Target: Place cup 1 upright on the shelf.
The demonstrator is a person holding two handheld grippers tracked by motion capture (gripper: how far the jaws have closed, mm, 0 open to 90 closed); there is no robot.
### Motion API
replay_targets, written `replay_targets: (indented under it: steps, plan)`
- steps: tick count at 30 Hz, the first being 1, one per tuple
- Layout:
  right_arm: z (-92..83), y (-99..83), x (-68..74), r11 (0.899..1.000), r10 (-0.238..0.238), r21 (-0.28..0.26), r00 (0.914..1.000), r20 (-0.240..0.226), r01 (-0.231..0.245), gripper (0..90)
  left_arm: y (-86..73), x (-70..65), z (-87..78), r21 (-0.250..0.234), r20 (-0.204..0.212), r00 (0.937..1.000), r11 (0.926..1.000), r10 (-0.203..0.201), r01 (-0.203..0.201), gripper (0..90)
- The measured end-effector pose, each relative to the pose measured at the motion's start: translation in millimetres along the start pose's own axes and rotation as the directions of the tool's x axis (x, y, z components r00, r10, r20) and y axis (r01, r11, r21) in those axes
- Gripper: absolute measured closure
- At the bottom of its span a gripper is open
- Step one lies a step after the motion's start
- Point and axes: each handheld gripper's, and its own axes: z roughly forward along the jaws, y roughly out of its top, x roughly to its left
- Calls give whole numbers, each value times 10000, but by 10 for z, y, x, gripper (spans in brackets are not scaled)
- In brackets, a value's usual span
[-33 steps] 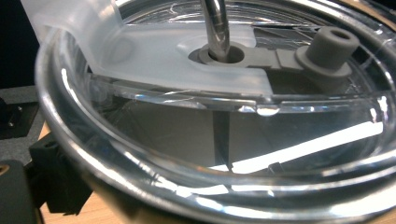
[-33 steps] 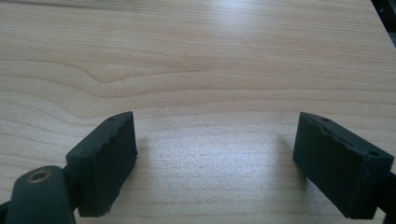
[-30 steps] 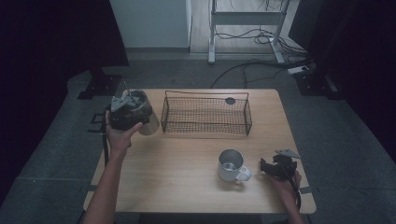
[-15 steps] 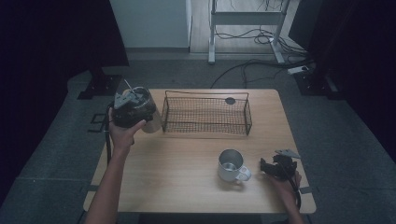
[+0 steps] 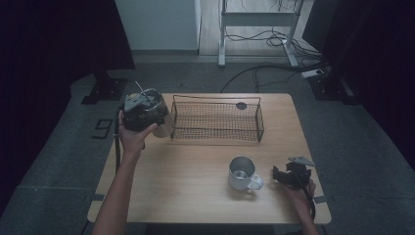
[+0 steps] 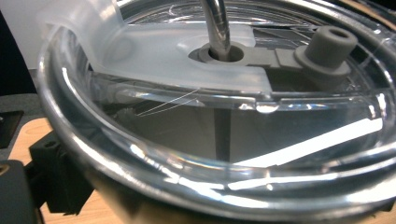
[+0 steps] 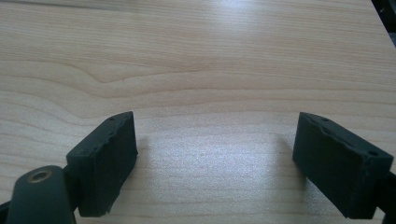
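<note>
My left gripper [image 5: 143, 111] is raised over the table's far left corner, shut on a clear lidded tumbler [image 5: 164, 123] that is tipped on its side. In the left gripper view the tumbler's clear lid [image 6: 177, 51] is very close, with a metal straw [image 6: 217, 23] through its hole. One black jaw shows at the lower left; the other is hidden behind the tumbler. My right gripper [image 5: 288, 175] rests at the table's front right, its jaws standing apart over bare wood [image 7: 215, 140]. A metal mug [image 5: 241, 174] stands just left of it, handle toward the gripper.
A black wire basket [image 5: 215, 120] stands at the back middle of the wooden table [image 5: 195, 196]. A small dark round object [image 5: 241, 105] lies behind it. Cables and a desk frame are on the floor beyond.
The left hand has turned slightly with the tumbler and shifted a little to the right. The right gripper and the mug have stayed put.
</note>
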Motion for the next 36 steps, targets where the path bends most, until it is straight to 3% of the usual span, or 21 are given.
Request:
replay_targets:
  steps: [36]
  plan:
    - [0,-1,-1,10000,12,2,10000,-18,-12,135,220,-196,357,133,275,9995,9998,144,-148,41]
